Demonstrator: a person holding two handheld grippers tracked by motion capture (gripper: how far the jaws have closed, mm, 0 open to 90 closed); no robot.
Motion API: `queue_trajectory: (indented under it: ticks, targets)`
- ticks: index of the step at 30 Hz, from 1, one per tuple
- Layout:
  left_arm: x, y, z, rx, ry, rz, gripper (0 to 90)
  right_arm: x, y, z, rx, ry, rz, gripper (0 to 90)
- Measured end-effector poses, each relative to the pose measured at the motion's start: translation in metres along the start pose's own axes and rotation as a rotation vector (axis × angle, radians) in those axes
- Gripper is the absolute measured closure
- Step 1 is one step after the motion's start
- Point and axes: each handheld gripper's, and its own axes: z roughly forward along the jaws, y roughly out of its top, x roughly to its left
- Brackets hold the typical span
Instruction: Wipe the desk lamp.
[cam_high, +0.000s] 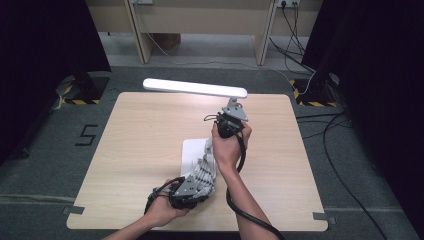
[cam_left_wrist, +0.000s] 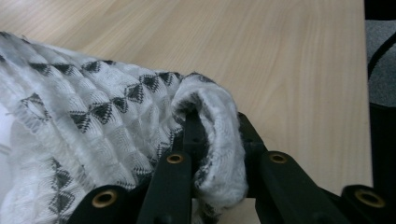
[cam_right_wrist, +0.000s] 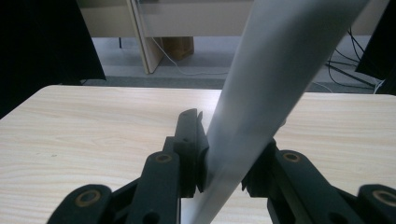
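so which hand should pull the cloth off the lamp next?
Left, probably. The left gripper is shut on the cloth; the right gripper clamps the lamp arm, steadying it.

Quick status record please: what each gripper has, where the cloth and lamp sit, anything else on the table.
left gripper: shut on a fold of the patterned cloth, near the table's front edge
right gripper: shut on the lamp arm, which slants up between its jaws
cloth position: draped over the lower part of the lamp, running from the left gripper up toward the right hand
lamp head: long white bar, lit, level above the table's far side
lamp base: flat white plate on the table
other items on table: none seen
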Motion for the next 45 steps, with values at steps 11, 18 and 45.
queue_trajectory:
  ticks: [11,18,45]
  targets:
    - [-0.004,0.010,-0.006,-0.031,-0.001,0.016,78.6,0.000,0.001,0.000,0.008,-0.004,-0.013,71.5]
    - [-0.001,0.014,-0.008,-0.052,0.001,0.009,78.6,-0.001,-0.001,-0.003,0.011,0.010,-0.026,59.3]
    - [0.040,0.045,-0.028,-0.107,0.041,0.002,78.8,-0.059,-0.066,-0.069,0.165,0.251,-0.255,51.2]
